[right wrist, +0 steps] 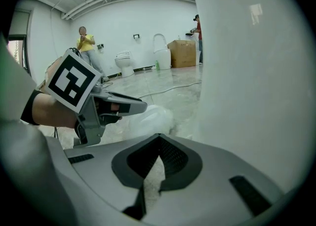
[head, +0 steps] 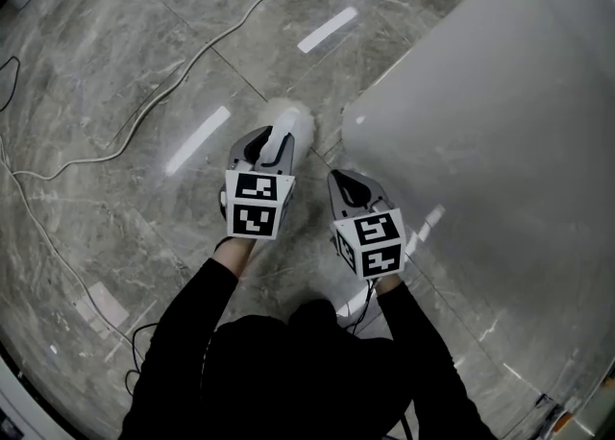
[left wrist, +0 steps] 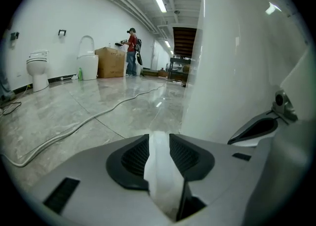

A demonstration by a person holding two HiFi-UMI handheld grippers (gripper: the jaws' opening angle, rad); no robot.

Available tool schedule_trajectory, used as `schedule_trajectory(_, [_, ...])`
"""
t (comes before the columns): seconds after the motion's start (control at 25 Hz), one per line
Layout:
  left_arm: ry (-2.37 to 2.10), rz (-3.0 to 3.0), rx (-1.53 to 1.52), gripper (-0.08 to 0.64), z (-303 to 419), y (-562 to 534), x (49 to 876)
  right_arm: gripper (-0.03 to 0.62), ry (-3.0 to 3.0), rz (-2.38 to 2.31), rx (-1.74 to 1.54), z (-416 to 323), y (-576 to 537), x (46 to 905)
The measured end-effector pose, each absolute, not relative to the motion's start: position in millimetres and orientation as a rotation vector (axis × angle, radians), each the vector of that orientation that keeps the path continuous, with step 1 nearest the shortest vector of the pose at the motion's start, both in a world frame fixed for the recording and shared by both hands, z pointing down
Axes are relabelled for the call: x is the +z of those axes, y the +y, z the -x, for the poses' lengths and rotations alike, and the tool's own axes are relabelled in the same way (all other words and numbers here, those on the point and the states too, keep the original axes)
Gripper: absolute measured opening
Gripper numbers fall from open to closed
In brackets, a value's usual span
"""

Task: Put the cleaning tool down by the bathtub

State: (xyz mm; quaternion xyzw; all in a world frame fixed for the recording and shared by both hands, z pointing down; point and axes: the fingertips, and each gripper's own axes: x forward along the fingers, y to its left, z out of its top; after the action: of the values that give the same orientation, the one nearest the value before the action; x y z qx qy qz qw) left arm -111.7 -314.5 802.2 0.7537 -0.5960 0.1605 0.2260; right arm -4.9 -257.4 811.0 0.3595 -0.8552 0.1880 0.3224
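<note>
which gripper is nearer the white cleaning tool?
Left. The left gripper has the cleaning tool between its jaws; the right gripper hangs apart from it, beside the bathtub.

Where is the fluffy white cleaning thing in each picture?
Head view: the fluffy cleaning tool is near the middle, just ahead of the left tongs, by the bathtub corner.
Left gripper view: bottom middle, the white strip between the tongs.
Right gripper view: left of middle, just past the left tongs.
Shared landmark: the white bathtub, on the right in all three.
</note>
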Motion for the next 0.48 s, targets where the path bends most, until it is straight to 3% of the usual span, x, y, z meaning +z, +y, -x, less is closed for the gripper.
schedule_trajectory(0.12, [-1.640, -2.085, 0.391, 0.135, 116, -310, 788, 0.000, -2.249, -0.946, 0.488, 5, -256, 805])
schedule_trajectory(0.48, [-1.637, -2.155, 0.301, 0.008, 125, -296, 747, 0.000, -2.289, -0.957, 0.471, 7, -257, 780])
